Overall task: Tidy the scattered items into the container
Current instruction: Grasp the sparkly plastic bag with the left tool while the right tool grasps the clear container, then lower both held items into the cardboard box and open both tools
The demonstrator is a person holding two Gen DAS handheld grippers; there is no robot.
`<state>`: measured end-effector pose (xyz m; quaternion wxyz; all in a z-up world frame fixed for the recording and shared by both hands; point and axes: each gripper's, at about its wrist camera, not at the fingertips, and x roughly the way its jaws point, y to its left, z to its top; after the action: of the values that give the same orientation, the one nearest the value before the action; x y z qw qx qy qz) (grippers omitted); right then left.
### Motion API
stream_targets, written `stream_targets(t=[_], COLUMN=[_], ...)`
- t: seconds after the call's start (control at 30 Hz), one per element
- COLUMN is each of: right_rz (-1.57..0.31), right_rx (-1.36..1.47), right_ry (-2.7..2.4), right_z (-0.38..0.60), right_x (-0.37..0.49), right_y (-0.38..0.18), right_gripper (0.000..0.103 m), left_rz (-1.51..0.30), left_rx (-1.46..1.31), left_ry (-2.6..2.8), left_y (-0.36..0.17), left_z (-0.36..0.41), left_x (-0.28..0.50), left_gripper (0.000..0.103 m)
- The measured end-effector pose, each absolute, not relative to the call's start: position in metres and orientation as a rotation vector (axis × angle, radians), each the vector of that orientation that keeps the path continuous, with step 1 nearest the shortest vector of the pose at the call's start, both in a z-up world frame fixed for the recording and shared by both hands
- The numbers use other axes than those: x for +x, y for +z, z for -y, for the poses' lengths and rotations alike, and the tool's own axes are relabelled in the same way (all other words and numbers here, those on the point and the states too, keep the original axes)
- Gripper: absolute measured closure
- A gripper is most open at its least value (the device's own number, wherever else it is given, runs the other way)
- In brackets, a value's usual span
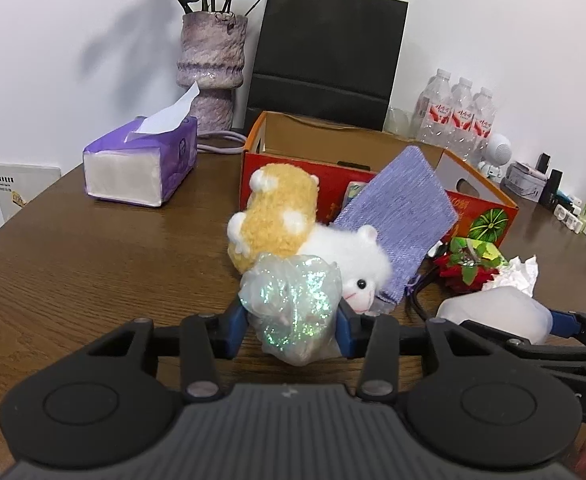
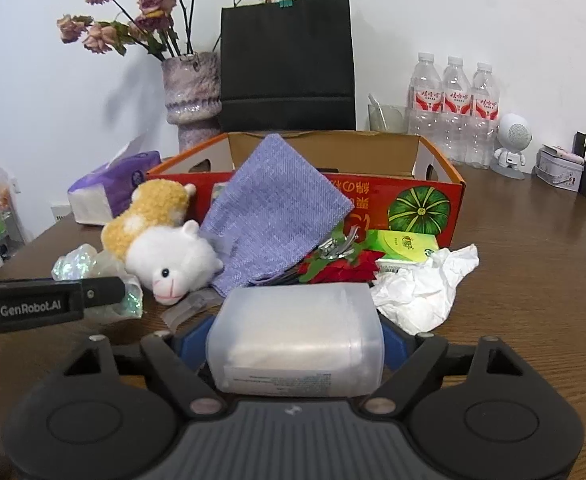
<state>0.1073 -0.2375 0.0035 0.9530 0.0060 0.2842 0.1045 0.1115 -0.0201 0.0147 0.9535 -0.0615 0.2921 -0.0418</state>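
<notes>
My left gripper (image 1: 291,316) is shut on a crumpled glittery plastic bag (image 1: 293,300), with a blue pad pressed against each side. My right gripper (image 2: 295,340) is shut on a white translucent plastic jar (image 2: 297,336) lying on its side on the table. Behind them lie a yellow plush toy (image 1: 269,208), a white plush toy (image 1: 345,252), a purple woven pouch (image 2: 269,216), a red flower piece (image 2: 341,270), a green packet (image 2: 405,244) and a crumpled tissue (image 2: 425,288). The open red cardboard box (image 2: 413,200) with a pumpkin picture stands just beyond them. The pouch leans on its front wall.
A purple tissue box (image 1: 141,168) sits at the back left on the wooden table (image 1: 93,272). A vase of dried flowers (image 1: 211,64) and a black paper bag (image 1: 325,52) stand against the wall. Water bottles (image 2: 453,104), a small white figurine (image 2: 513,140) and tins crowd the right.
</notes>
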Motion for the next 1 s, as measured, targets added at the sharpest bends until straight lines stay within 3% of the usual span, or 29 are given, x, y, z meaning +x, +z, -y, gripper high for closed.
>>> stream_targets(t=[1.0], right_rz=[-0.379], right_rx=[0.051], right_ry=[0.227], right_z=[0.273], right_x=[0.082], right_y=[0.059], right_gripper=[0.021], left_rz=[-0.432], left_rx=[-0.144], left_ry=[-0.183], left_y=[0.069], left_z=[0.042], left_x=[0.094], left_gripper=[0.059])
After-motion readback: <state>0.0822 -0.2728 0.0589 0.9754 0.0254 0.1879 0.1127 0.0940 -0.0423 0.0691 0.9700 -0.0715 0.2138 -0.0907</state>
